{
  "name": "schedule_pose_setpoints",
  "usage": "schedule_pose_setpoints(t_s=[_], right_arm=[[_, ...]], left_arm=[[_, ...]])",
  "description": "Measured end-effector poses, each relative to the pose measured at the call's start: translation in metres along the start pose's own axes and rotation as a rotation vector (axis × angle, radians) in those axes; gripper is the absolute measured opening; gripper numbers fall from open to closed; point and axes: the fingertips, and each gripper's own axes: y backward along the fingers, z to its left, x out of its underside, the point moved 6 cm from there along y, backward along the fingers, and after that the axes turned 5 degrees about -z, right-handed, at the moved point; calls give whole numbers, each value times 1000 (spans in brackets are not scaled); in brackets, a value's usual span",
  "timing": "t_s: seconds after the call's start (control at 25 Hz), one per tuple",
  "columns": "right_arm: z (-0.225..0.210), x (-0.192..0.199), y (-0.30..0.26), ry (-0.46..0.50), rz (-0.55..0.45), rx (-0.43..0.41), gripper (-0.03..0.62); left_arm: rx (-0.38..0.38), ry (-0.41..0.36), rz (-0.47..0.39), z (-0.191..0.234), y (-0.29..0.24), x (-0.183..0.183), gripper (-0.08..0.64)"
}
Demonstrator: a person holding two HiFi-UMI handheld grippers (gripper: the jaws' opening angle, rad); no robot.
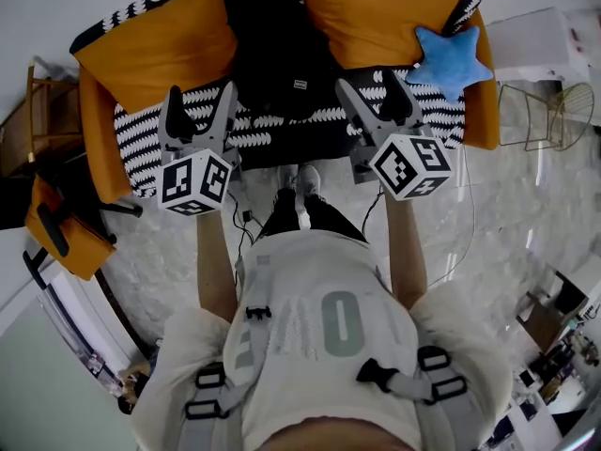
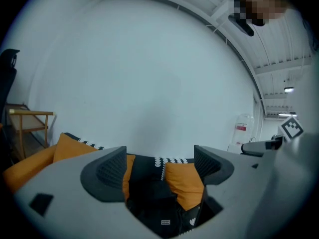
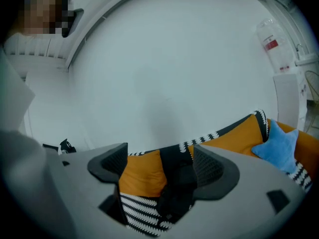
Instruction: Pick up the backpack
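Observation:
A black backpack [image 1: 282, 54] stands upright in the middle of the sofa, leaning on the backrest between two orange cushions. My left gripper [image 1: 200, 94] hangs open in front of the seat's edge, just left of the backpack. On the backpack's right side, my right gripper [image 1: 371, 85] is open too. In the left gripper view the backpack [image 2: 157, 203] shows beyond the open left gripper [image 2: 159, 166], apart from the pads. The right gripper view has the backpack [image 3: 179, 183] low between the jaws of the right gripper [image 3: 159, 166], untouched.
The sofa [image 1: 150, 50] has orange cushions and a black-and-white patterned seat [image 1: 141, 130]. A blue star pillow [image 1: 451, 59] lies at its right end. A wooden chair [image 1: 42, 101] stands left, a wire table [image 1: 554, 111] right. Cables [image 1: 244, 219] trail on the marble floor.

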Motion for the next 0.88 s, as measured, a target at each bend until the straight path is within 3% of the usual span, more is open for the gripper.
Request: schedule_pose_setpoints(t_s=[0.16,0.32,0.44,0.6,0.88], right_arm=[[-31,20,-22,-91,59,7,402],[-69,63,-54,-140,146,45,402],[-98,107,-83,-123,226,75,402],[-134,183,-124,-12,359,118,411],[-190,297,-163,-123,505,142,413]], left_arm=[[-3,64,83,25,-32,39,405],[-29,115,198,56,-67,101,405],[-77,134,287,80,-90,167,405],[-139,166,379,117,-103,256,405],[-167,270,440,166,-125,357,407]])
